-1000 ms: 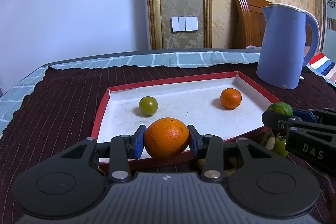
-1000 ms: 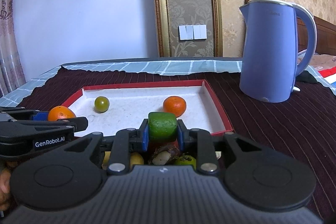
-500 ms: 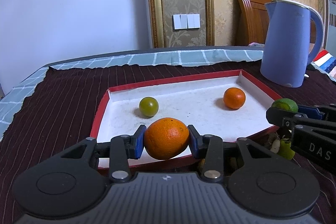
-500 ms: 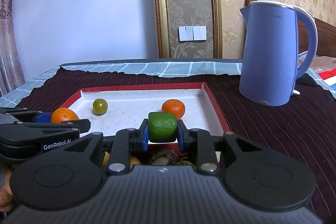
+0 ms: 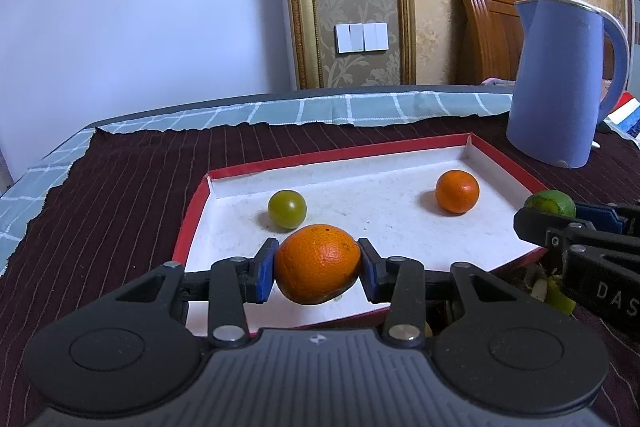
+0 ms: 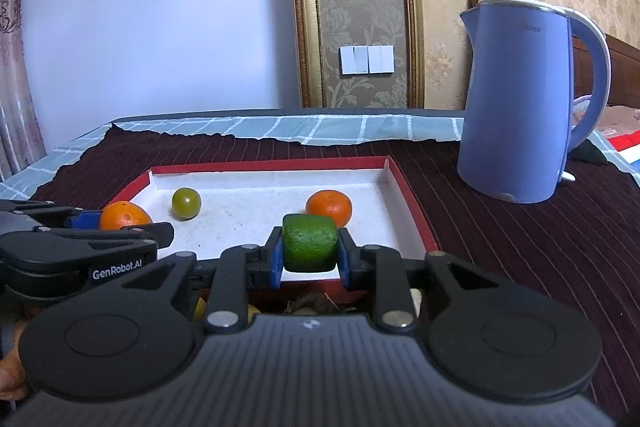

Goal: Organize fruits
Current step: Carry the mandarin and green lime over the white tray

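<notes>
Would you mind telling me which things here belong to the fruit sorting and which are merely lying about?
Job:
- large orange, held by left tool
- squeezed green lime, held by right tool
- small orange mandarin
- small round green fruit
- red-rimmed white cardboard tray

Lying about:
- blue plastic electric kettle
- wooden chair back

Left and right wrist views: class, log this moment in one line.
left tongs: shut on large orange | right tongs: shut on squeezed green lime | both over red-rimmed white tray
</notes>
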`<state>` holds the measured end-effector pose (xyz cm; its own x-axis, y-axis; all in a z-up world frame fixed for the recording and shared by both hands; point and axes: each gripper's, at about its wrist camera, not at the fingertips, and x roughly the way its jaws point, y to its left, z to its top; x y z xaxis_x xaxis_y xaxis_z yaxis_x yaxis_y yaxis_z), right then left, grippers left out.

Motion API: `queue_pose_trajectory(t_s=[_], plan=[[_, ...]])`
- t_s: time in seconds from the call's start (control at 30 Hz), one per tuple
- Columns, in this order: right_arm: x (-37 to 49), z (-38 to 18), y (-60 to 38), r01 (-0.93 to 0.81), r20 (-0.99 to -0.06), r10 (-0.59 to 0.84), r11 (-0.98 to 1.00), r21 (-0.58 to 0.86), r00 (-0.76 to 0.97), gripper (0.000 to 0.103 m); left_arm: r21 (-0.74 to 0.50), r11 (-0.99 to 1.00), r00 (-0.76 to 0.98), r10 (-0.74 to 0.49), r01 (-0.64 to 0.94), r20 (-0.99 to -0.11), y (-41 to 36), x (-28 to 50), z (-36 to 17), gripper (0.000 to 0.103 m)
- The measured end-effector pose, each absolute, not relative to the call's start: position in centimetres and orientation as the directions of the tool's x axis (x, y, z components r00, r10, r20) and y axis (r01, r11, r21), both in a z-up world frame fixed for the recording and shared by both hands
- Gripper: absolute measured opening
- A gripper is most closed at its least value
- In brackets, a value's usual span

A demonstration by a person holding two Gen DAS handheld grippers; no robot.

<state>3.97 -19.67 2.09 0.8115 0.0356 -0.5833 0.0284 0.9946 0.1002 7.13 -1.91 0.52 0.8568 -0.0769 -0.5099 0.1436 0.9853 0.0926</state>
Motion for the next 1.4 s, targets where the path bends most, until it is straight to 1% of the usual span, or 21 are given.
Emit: queue_pose_trajectory(t_s=[1.4], plan=[[7.8, 2.8, -19.1, 0.003, -0.594, 0.036, 0.998, 0.064, 0.804, 0.025, 0.131, 0.986, 0.860, -0.018, 0.099, -0.510, -2.3, 10.1, 1.1, 0.041]])
